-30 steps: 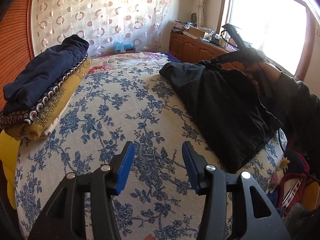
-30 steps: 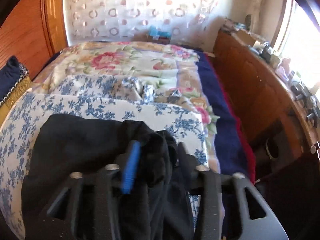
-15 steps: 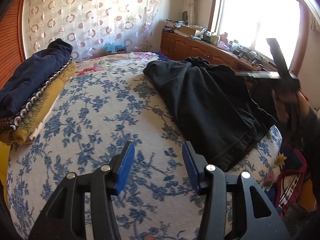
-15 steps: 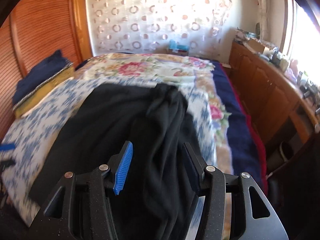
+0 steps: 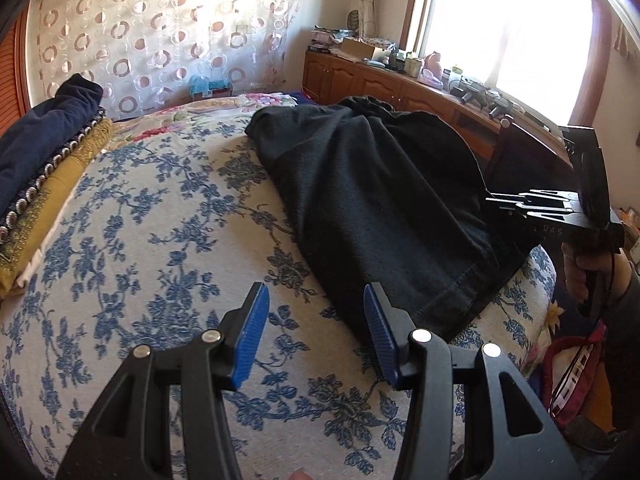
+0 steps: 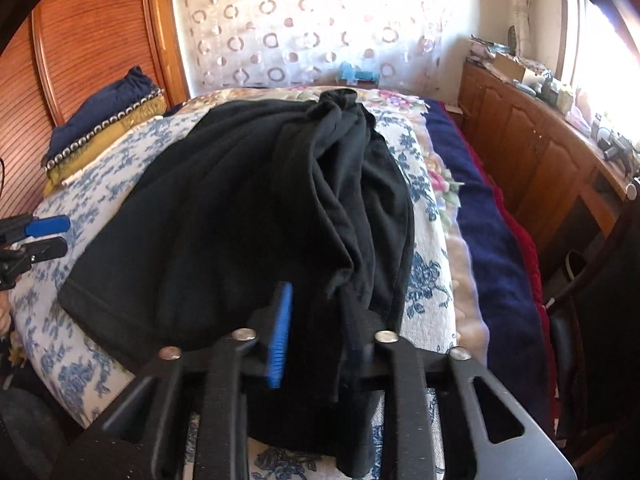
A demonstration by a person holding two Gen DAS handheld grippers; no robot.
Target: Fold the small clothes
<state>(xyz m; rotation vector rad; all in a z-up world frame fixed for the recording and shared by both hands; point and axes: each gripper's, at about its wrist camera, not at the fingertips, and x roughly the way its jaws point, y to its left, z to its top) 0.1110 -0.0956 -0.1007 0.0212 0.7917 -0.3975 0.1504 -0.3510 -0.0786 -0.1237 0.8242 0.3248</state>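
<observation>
A black garment [image 5: 380,200] lies spread on the blue-flowered bedspread [image 5: 160,220], bunched along its right side [image 6: 340,184]. My right gripper [image 6: 316,320] is at the garment's near hem. Its jaws are closing, and a fold of the black cloth fills the narrow gap between the pads. From the left wrist view that gripper [image 5: 496,200] reaches in from the right edge of the bed, held by a hand [image 5: 580,272]. My left gripper [image 5: 316,336] hovers open over the bedspread just left of the garment's near corner, with nothing between its fingers; it also shows at the left edge [image 6: 56,236].
A stack of folded clothes [image 5: 48,148], dark blue on mustard, sits at the bed's far left by the wooden headboard [image 6: 92,40]. A wooden cabinet [image 5: 400,84] with clutter runs under the window on the right. A red bag [image 5: 572,372] lies beside the bed.
My right gripper drew back from the garment's far end to its near hem and its jaws narrowed on the cloth. The left gripper edged right toward the garment, still open.
</observation>
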